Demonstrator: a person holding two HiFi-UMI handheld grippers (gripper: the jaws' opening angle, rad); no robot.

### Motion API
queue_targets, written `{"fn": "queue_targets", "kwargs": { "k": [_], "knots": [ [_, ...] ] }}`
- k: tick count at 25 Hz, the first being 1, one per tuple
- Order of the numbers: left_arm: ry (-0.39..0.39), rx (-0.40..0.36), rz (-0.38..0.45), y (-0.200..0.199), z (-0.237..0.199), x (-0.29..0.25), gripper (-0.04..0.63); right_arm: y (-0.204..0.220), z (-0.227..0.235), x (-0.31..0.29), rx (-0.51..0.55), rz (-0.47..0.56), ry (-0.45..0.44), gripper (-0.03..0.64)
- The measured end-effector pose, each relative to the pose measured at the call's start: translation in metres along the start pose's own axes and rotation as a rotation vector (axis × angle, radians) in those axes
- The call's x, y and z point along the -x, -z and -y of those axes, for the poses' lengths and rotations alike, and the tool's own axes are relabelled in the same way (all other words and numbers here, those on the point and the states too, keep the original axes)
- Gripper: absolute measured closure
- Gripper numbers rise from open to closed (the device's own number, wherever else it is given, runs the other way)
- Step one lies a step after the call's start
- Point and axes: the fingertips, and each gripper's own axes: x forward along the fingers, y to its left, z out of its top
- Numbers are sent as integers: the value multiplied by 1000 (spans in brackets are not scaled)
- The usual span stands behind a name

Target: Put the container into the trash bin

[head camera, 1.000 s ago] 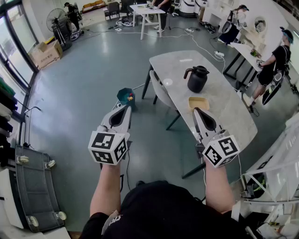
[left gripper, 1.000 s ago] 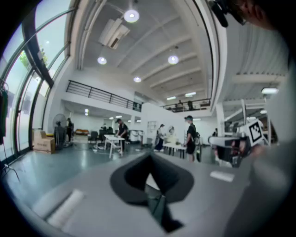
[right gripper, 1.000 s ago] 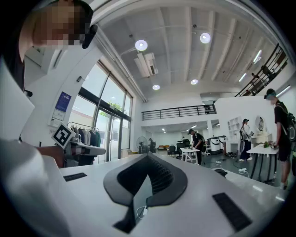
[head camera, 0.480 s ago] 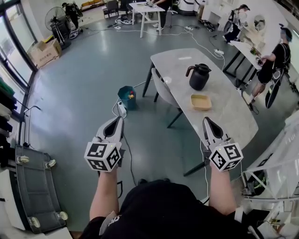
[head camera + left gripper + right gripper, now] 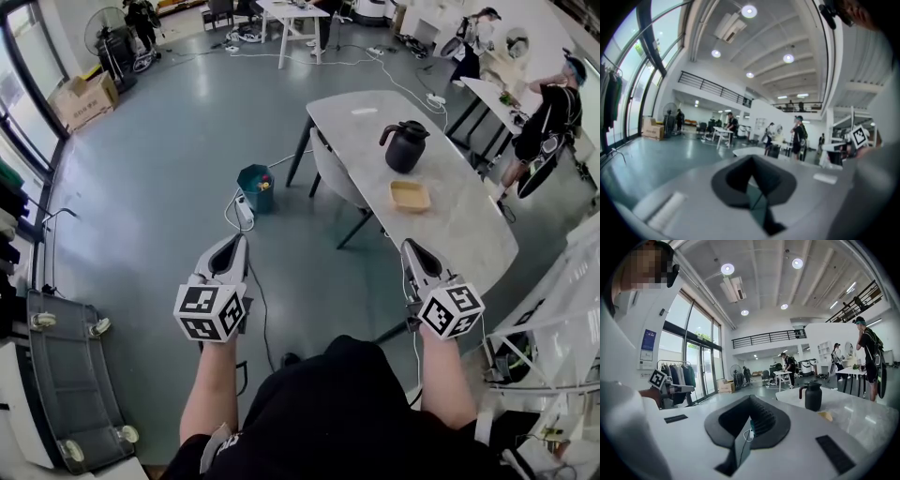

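a person's bare forearms (image 5: pixel 208 380) reach forward side by side, the left grey-and-black two-jaw gripper (image 5: pixel 236 244) and the right grey-and-black two-jaw gripper (image 5: pixel 410 247) pointing ahead, well apart, jaws pressed together, nothing between them.

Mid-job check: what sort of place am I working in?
Likely an open-plan lab or workshop hall: wide grey floor, scattered work tables, people busy at them, and a railed mezzanine overhead.
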Motion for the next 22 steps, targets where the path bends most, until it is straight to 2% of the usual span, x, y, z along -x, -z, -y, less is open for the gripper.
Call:
{"fn": "queue_targets", "kwargs": {
  "k": [4,7,14,18,22],
  "knots": [
    [8,21,-9,6,-5,-9,588,27,6,-2,-22,-82,10,623],
    [19,17,-17,5,-3,-31,588,31,27,-12,-35,-99,32,623],
    [35,-26,-24,-15,7,-107,588,18,93,-56,-64,-74,38,623],
    [41,-32,-35,-25,16,-162,588,2,133,-87,-72,-47,-1,623],
    [89,-48,-58,-31,42,-218,588,-9,168,-113,-60,-37,-27,622]
  ]
}}
